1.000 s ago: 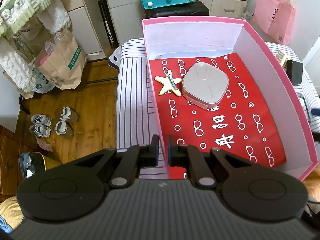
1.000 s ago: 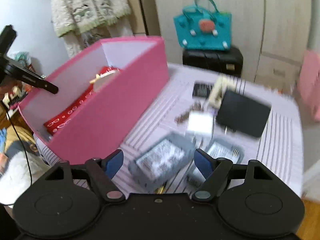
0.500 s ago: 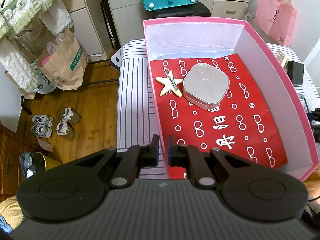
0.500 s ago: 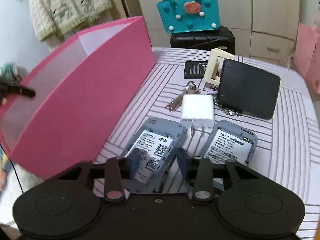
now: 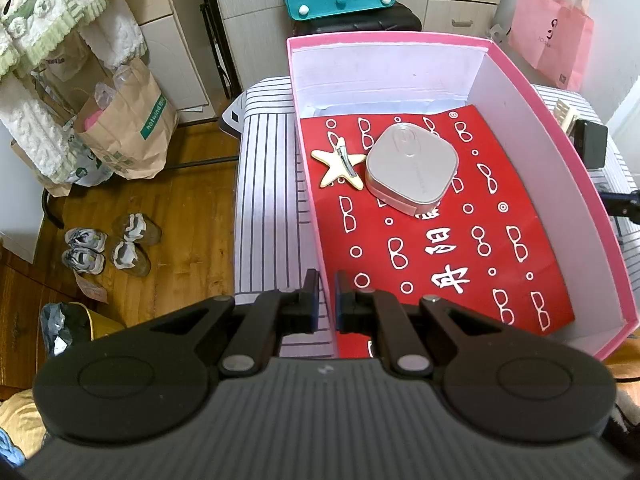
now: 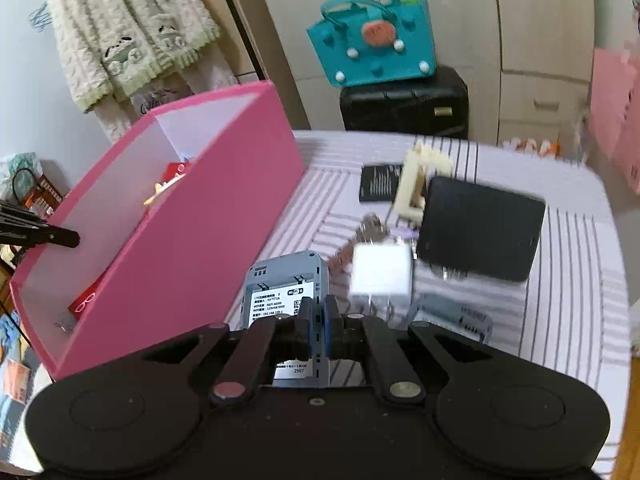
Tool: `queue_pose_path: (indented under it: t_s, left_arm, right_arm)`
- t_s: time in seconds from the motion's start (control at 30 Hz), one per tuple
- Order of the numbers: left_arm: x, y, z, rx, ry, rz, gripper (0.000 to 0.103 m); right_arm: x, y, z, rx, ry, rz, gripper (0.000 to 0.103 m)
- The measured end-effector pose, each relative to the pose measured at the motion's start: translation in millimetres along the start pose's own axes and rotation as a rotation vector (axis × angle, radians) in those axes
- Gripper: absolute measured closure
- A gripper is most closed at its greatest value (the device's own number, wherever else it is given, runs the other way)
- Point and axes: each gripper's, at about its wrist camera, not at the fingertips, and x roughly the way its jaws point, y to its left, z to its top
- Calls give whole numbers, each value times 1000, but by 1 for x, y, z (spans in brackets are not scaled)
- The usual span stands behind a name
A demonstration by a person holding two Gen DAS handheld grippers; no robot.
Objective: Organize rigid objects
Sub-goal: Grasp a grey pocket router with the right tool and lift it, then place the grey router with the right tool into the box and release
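Since the earlier frames: your right gripper [image 6: 319, 322] has just been closing, and its jaws now pinch the right edge of the grey router [image 6: 286, 292]; that router, which lay flat on the cloth half a second ago, now stands up off it in your grip. Your left hand has not shifted.
Right gripper: narrow, clamped on the grey router's edge, its blue pads nearly meeting.
Left gripper [image 5: 325, 300]: narrow, its jaws astride the near left wall of the pink box [image 5: 560, 148], gripping it.
Grey router: rounded grey slab, label side towards you; white sticker with black print, a small code square and a "6" badge near the top right. Its lower part is hidden behind the fingers.
Where it is: in the air just right of the pink box's outer wall, above the striped tablecloth [image 6: 572, 320].
Second grey router [image 6: 456, 314]: lying on the cloth to the right, blurred.
White charger [image 6: 382, 272]: on the cloth just beyond the held router, blurred.
Keys [image 6: 360, 240]: beside the charger, towards the box.
Black case [image 6: 480, 228]: further right, with a cream frame [image 6: 416, 184] leaning at its left edge.
Inside the box: red patterned paper [image 5: 440, 248] on the floor, carrying a cream star clip [image 5: 340, 164] and a beige rounded case [image 5: 412, 168], touching side by side.
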Motion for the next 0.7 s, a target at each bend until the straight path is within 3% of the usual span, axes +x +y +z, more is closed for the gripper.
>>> queue_pose_path:
  t_s: [0.23, 0.47, 0.7]
  left_arm:
    - [0, 0, -1, 5, -1, 0, 96]
    - [0, 4, 0, 7, 7, -29, 95]
    - [-1, 8, -2, 1, -4, -50, 95]
  right_arm:
    - [-28, 13, 27, -39, -51, -13, 96]
    - [-52, 52, 69, -131, -119, 10, 96]
    - [-19, 99, 87, -199, -16, 162, 96]
